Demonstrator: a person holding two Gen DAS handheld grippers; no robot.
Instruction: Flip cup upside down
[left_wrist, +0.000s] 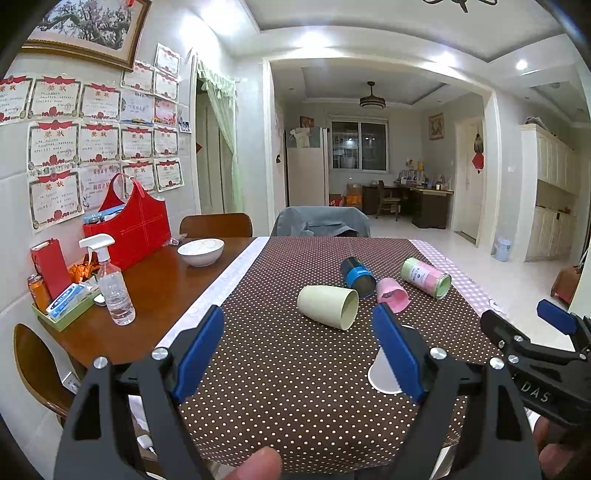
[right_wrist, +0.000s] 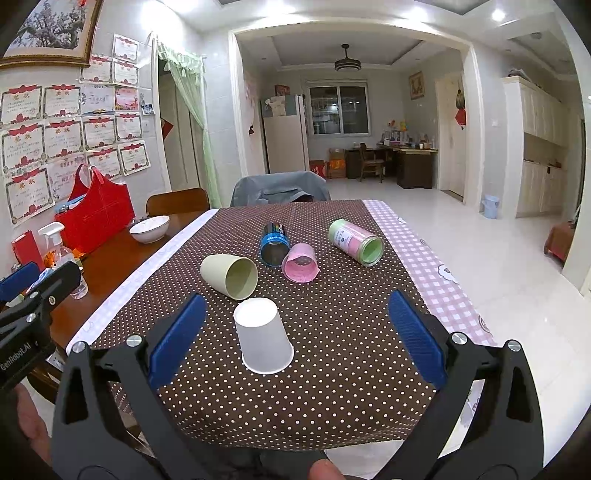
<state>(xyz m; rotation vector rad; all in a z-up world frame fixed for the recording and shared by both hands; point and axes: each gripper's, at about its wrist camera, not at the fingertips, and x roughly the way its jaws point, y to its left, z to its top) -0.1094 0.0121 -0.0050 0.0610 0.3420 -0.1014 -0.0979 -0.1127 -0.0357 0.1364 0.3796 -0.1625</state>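
Your right tool (right_wrist: 295, 332) hangs wide open and holds nothing; the white paper cup (right_wrist: 264, 336) stands mouth down on the dotted bench (right_wrist: 332, 387) at frame centre, between the blue fingers (right_wrist: 177, 336) but touching neither. Your left tool (left_wrist: 303, 350) is also spread wide and empty, and in its view the right-hand finger (left_wrist: 397, 354) hides much of that cup (left_wrist: 380, 373). Farther up, the cream cup (right_wrist: 231, 275) lies on its side.

At the lower right of the left wrist view, the right hand-held gripper (left_wrist: 554, 321) bears the letters "DAS". At the lower left of the right wrist view, the left hand-held gripper (right_wrist: 22, 280) reads "GenRobot.AI". The wall certificates (left_wrist: 55, 98) at upper left carry red headings "奖状"; their smaller print cannot be read.
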